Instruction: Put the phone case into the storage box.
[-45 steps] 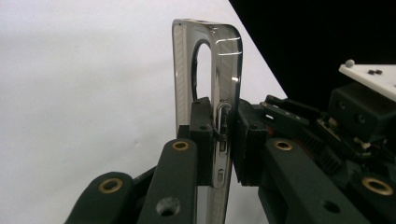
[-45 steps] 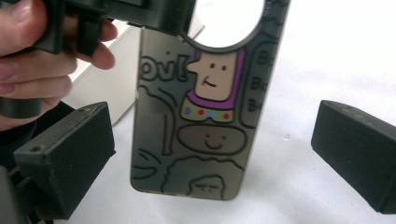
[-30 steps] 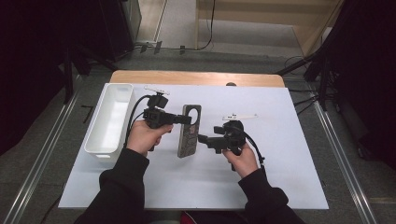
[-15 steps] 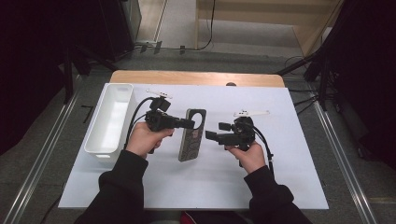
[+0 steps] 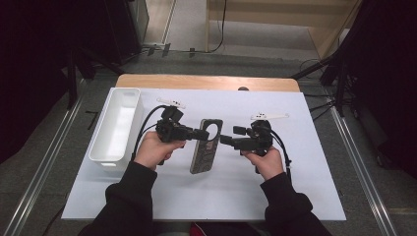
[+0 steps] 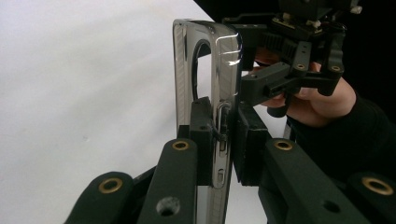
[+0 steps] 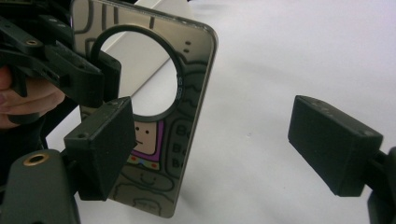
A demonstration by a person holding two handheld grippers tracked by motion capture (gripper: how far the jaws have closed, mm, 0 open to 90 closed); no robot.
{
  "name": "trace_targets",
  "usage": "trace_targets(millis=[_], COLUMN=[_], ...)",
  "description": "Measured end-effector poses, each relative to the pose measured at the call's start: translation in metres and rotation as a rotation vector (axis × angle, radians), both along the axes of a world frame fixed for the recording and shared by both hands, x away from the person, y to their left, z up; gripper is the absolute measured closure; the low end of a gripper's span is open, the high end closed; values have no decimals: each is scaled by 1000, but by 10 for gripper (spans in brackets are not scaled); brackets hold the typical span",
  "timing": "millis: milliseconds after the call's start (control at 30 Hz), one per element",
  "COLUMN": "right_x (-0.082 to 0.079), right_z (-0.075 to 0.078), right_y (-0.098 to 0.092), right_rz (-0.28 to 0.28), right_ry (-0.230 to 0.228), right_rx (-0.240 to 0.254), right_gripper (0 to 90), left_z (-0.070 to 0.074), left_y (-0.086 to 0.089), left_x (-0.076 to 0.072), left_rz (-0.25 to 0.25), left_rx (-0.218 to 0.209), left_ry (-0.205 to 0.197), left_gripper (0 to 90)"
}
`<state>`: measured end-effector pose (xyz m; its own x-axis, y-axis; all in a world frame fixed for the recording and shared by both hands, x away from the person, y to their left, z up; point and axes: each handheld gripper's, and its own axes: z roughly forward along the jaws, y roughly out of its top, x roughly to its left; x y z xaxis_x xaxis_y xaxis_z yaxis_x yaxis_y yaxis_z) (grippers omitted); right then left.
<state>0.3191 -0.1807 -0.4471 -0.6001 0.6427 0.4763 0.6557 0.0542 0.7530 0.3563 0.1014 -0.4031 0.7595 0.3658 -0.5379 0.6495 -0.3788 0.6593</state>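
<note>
left gripper (image 6: 219, 140) clamps the phone case (image 5: 205, 146) on edge — right gripper (image 5: 227, 139) hangs just beside it, jaws wide, gripping nothing.

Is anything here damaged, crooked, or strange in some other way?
Nothing looks damaged or spilled. The phone case is held off the white mat, edge-on in the left gripper. The right gripper is open beside it. The white bin sits straight.

- A lab or recording studio, not a home.
- Desk (image 5: 206, 82) covered by a plain white sheet (image 5: 295, 187).
- Metal rails (image 5: 361, 172) flank it; cables (image 5: 223, 24) trail over grey carpet, black stands (image 5: 339, 73) around.
</note>
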Motion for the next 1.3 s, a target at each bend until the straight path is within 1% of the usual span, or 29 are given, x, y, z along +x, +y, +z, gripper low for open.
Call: trace_targets(millis=[100,167,233,267,333,433,500,567,667,733,767,800,867,933,1033,1067,1100,1200,1300], right_x=[1,1,2,2,2,3,4,5,6,7,7,7,8,9,9,9,9,10,11], right_z=[1,1,2,2,3,3,2,2,2,2,2,1,1,0,0,0,0,-1,-3], right_y=[0,-1,0,0,2,4,4,5,6,7,7,7,7,6,6,6,6,6,6], right_rz=[2,6,8,9,13,20,25,33,50,58,60,65,72,81,99,106,111,125,140], right_ry=[-5,-10,-16,-16,-25,-25,-26,-29,-34,-41,-40,-41,-37,-35,-45,-42,-41,-40,-35], right_rx=[5,12,14,17,12,11,15,15,9,6,7,13,25,40,36,33,35,47,60], right_gripper=[142,176,183,187,194,216,234,254,295,321,331,351,383,411,441,449,456,491,515], left_z=[0,-1,-2,-2,-3,-4,-4,-5,-5,-5,-6,-6,-7,-7,-7,-7,-7,-8,-8], left_y=[0,-1,-2,-3,-4,-4,-5,-5,-5,-5,-5,-5,-4,-3,-2,-1,-1,0,-1], left_x=[-2,-3,-4,-5,-5,-6,-6,-6,-7,-7,-7,-7,-6,-6,-6,-5,-5,-5,-5], left_rz=[-21,-30,-37,-41,-45,-61,-69,-81,-85,-91,-95,-100,-102,-100,-104,-107,-103,-114,-117], left_rx=[-7,-13,-16,-16,-23,-34,-44,-46,-50,-61,-62,-68,-66,-74,-83,-84,-88,-98,-95], left_ry=[-11,-15,-19,-27,-22,-27,-23,-29,-31,-26,-30,-26,-31,-30,-28,-31,-29,-23,-30], left_gripper=[797,797,796,797,797,797,796,797,796,796,796,797,796,797,796,797,796,797,796])
